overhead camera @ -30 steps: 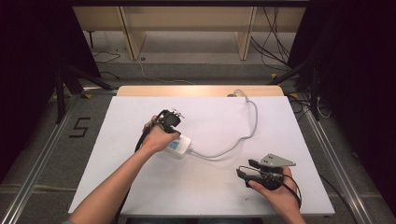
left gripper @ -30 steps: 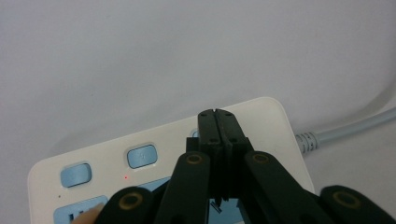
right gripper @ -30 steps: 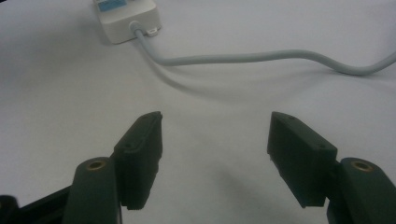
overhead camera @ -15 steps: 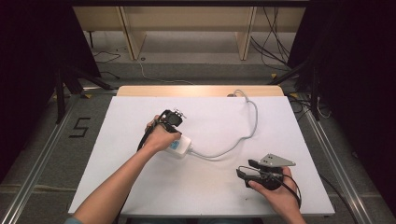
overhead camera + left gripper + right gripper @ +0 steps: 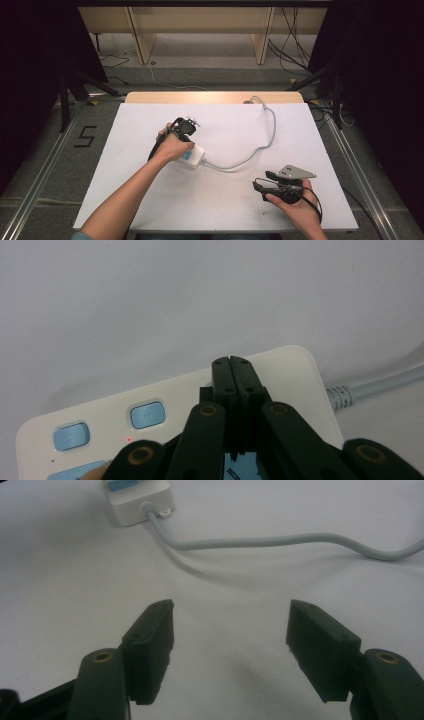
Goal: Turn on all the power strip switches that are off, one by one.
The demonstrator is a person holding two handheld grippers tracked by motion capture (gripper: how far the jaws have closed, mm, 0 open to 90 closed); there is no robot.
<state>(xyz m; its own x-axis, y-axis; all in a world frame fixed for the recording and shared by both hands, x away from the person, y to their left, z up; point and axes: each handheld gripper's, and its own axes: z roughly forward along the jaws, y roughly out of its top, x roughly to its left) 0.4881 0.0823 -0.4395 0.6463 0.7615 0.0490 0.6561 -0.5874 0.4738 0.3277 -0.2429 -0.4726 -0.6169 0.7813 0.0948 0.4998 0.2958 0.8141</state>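
A white power strip [image 5: 192,156] with blue buttons [image 5: 147,415] lies left of centre on the white table [image 5: 150,200]. Its grey cable [image 5: 250,155] loops right and back to the far edge. My left gripper [image 5: 233,362] is shut, nothing between its jaws, and its tips hang over the strip's [image 5: 285,375] cable end. Whether they touch the strip I cannot tell. In the high view the left hand [image 5: 172,145] covers those tips. My right gripper [image 5: 261,180] rests near the front right, open and empty [image 5: 230,625], pointing toward the strip [image 5: 137,502] and cable [image 5: 280,542].
Bare white tabletop lies between the two grippers. A wooden strip [image 5: 215,96] runs along the table's far edge. Metal rails [image 5: 40,175] flank the table on the floor, and loose black cables [image 5: 295,45] lie beyond it.
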